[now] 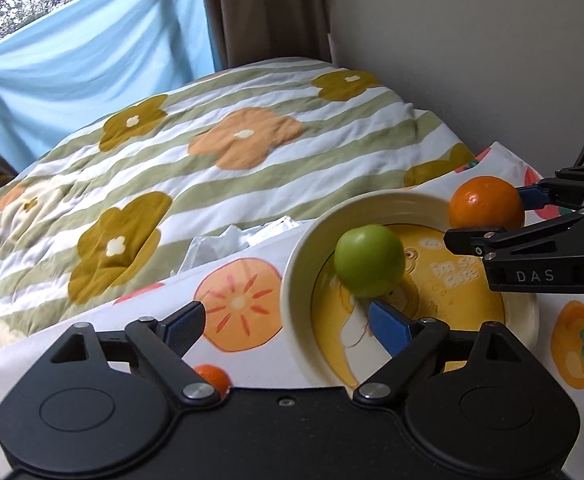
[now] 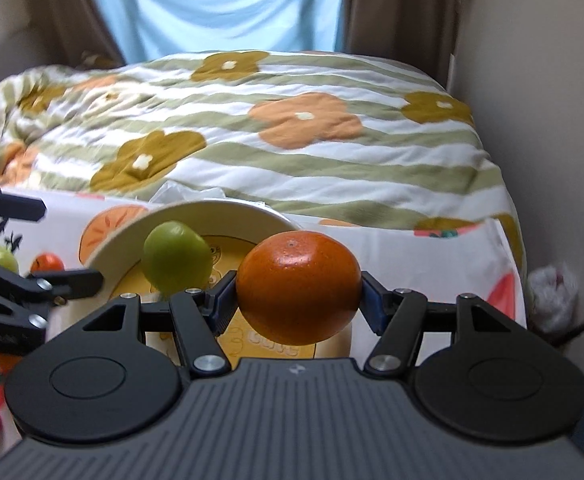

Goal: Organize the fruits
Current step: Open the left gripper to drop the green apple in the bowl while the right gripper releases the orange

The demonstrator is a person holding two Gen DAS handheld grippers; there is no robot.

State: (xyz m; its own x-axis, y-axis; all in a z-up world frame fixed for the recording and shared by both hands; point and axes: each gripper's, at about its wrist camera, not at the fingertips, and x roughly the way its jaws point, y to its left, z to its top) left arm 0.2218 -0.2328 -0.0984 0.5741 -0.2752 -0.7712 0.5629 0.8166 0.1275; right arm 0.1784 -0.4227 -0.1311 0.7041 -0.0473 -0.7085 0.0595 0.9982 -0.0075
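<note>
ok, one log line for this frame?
left gripper: open, empty | green apple: in bowl | right gripper: holding orange over bowl

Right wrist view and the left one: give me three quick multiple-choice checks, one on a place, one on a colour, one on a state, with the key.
1. Where is the green apple?
A. In the bowl
B. On the quilt
C. In the left tool

2. What colour is the fruit in the right tool?
A. Green
B. Orange
C. Red

3. How does the left tool stand?
A. Shut on the apple
B. Shut on nothing
C. Open, holding nothing

Key:
1 A, the apple rests on the bowl's yellow inside.
2 B, the orange sits clamped between the blue pads.
3 C, its fingers are spread wide, and the apple lies beyond them, ungripped.
</note>
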